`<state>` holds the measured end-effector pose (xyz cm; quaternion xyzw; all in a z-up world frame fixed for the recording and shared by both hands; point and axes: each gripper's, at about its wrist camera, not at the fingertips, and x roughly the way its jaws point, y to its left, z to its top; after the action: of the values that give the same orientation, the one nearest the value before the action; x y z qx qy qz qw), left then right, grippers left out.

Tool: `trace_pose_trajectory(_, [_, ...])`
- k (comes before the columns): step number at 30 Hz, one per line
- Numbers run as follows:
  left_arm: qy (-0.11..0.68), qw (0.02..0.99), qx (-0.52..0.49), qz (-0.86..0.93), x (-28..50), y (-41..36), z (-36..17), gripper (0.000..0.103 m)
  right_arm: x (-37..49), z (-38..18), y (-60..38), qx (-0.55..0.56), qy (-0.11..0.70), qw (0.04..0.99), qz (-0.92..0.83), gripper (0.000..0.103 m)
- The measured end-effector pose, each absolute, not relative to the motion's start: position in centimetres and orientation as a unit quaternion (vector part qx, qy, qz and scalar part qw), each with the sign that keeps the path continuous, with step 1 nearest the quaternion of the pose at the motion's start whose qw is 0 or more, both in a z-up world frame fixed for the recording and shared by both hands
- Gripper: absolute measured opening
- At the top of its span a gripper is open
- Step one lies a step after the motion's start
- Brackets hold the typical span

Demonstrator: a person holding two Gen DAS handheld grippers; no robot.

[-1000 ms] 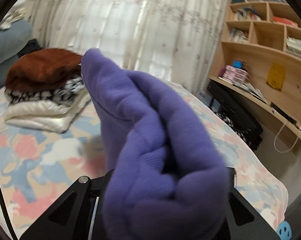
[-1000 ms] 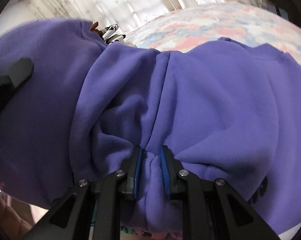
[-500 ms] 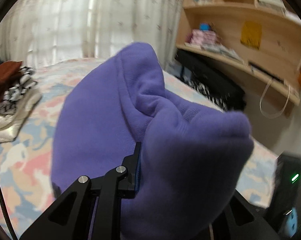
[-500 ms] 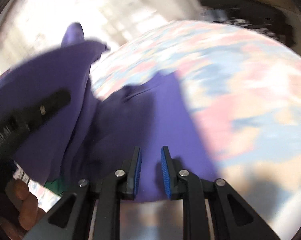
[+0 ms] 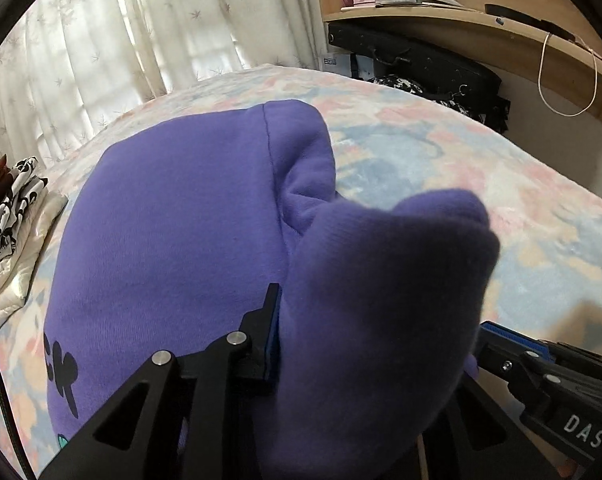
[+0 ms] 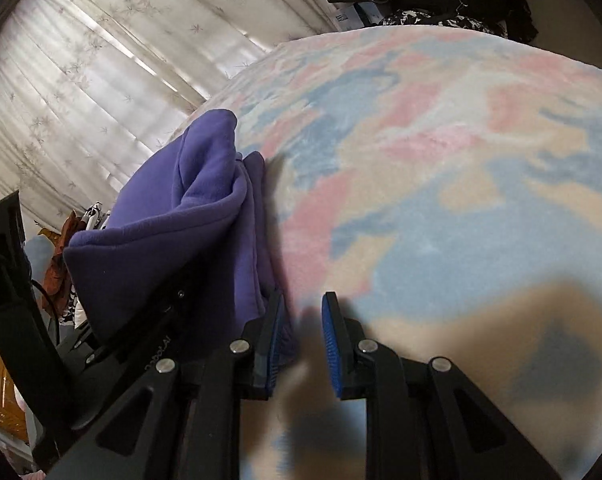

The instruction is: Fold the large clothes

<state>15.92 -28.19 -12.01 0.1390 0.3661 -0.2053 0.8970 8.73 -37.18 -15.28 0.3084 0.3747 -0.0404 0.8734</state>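
Pastel bedspread bears purple sweatshirt just left of right tool.

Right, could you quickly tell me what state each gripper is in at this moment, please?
Left gripper: closed on a bunch of the purple sweatshirt, jaws just easing open.
Right gripper: slightly open, nothing between its jaws.

Before me spreads a bed in pink and blue, sheer leaf-patterned curtains glowing with daylight behind it, a wooden shelf at right.
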Motion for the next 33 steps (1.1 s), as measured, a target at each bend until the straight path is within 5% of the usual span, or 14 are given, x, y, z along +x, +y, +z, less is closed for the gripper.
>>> trace_pose_trajectory(4, [0.371, 0.885, 0.128, -0.250, 15.8, -27.8, -10.7, 0.061, 9.3, -15.4, -37.8, 0.310, 0.375, 0.873, -0.035, 0.020])
trace_pose_trajectory(8, [0.368, 0.880, 0.113, -0.278, 15.2, -27.3, -9.3, 0.073, 8.7, -15.2, -37.9, 0.309, 0.373, 0.874, -0.034, 0.020])
trace_pose_trajectory(16, [0.404, 0.852, 0.069, -0.325, 13.3, -24.3, -6.9, 0.077, 7.7, -14.3, -38.8, 0.310, 0.371, 0.875, -0.032, 0.022])
trace_pose_trajectory(25, [0.377, 0.880, 0.086, -0.275, 13.2, -18.0, -3.0, 0.076, 8.1, -9.9, -39.1, 0.301, 0.357, 0.884, 0.002, 0.048])
trace_pose_trajectory(33, [0.414, 0.885, 0.062, -0.206, 18.4, -14.0, -4.8, 0.076, 13.0, -7.4, -38.6, 0.300, 0.384, 0.868, 0.098, 0.055])
